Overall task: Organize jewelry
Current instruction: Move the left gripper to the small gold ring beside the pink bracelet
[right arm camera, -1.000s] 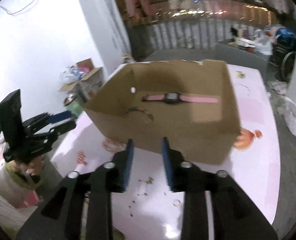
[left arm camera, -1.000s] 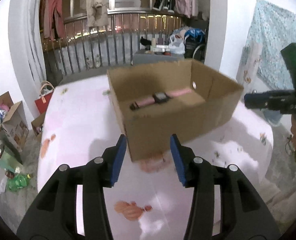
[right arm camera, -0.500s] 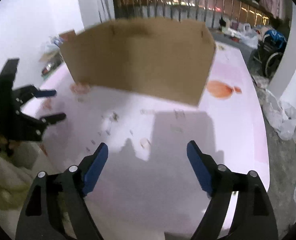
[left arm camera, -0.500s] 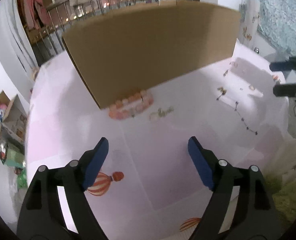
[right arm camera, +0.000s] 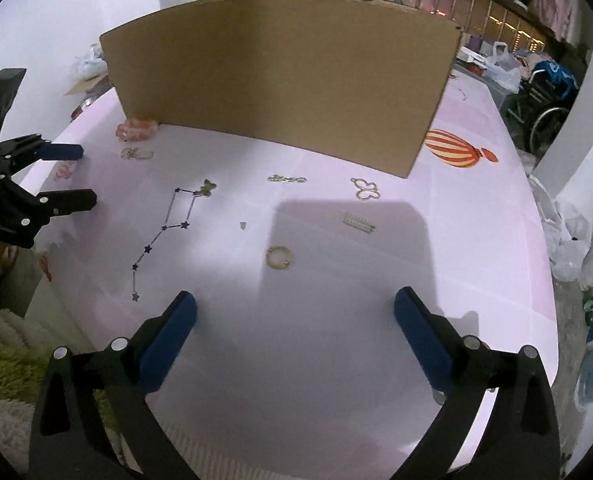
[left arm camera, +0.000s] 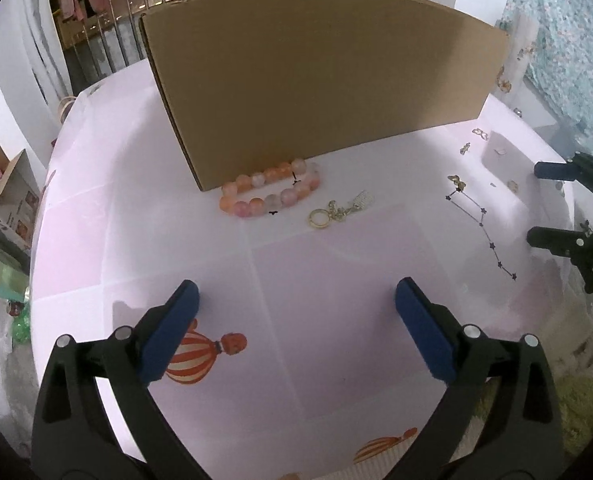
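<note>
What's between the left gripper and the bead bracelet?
Nothing visible. The left gripper, jaws opening with nothing between them, faces bare pink cloth up to the bracelet, which lies against the box wall. The ring lies to its right.

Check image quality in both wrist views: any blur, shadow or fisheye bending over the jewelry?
Left wrist: sharp, evenly lit; the cardboard box has its top edge bowed by the fisheye; the beaded bracelet is crisp. Right wrist: dimmer; a blocky shadow covers the gold ring, still legible; black vignette at the corners.
</note>
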A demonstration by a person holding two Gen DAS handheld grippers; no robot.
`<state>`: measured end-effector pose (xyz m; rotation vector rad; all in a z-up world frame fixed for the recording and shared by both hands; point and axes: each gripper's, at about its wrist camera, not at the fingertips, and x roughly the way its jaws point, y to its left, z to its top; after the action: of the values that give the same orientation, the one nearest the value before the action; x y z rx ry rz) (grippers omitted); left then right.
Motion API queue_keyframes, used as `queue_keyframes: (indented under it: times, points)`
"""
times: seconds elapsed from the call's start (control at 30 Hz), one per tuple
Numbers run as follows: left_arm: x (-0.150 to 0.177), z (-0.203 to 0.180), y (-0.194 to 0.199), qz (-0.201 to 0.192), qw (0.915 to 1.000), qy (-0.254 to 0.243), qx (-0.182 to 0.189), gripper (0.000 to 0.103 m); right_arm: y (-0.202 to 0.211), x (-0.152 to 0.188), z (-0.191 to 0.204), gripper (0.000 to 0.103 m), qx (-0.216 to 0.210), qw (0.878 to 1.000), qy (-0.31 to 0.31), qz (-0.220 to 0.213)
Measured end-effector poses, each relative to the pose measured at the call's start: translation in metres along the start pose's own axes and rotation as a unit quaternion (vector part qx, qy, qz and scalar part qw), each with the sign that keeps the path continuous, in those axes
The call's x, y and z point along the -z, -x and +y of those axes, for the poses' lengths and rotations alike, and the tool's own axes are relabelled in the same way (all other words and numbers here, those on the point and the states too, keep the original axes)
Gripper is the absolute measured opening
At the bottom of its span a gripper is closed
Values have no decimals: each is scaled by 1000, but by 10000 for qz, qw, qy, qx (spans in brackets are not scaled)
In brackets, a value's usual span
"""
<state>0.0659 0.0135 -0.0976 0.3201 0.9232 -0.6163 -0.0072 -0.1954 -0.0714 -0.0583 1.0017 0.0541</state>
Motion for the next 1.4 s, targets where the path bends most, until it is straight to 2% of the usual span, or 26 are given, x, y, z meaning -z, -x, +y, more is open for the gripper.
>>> queue_keyframes:
  times: [0.3,0.37,0.53,0.63,0.7,0.77,0.83,1.1,1.17,1.3,1.4]
  points:
    - [-7,3,5,-7,10000,-51,-28,95,1,-5,-7,97,-181,9998,-26,48]
    - [-8,3,11,-267,9996,-40,-66,95,11,-6,-12,97,-290,9990,-245,-234]
    - [-12,6,27,-790,9966,2,235,95,33,-9,-9,97,75,9952,-112,-969]
    - [-15,7,30,-982,9946,-68,326,95,39,-8,-8,97,75,9925,-87,-1214]
    - [-16,5,32,-1082,9933,-169,376,89,41,-8,-11,97,-9,9918,-115,-1273]
    - [-19,5,28,-1069,9933,-267,350,76,39,-9,-12,94,-84,9916,-122,-1285]
    - [-19,1,24,-1007,9938,-321,338,72,38,-9,-13,90,-103,9918,-103,-1271]
    - [-18,-7,13,-802,9938,-728,271,47,25,-4,-13,63,-316,9939,-35,-1060]
    - [-18,-7,11,-749,9939,-762,284,38,24,-4,-11,59,-331,9940,25,-1043]
    - [-20,-7,6,-682,9941,-785,304,27,21,-3,-8,50,-372,9941,111,-1015]
    - [-22,-6,3,-617,9945,-783,331,25,21,-3,-7,48,-395,9942,116,-996]
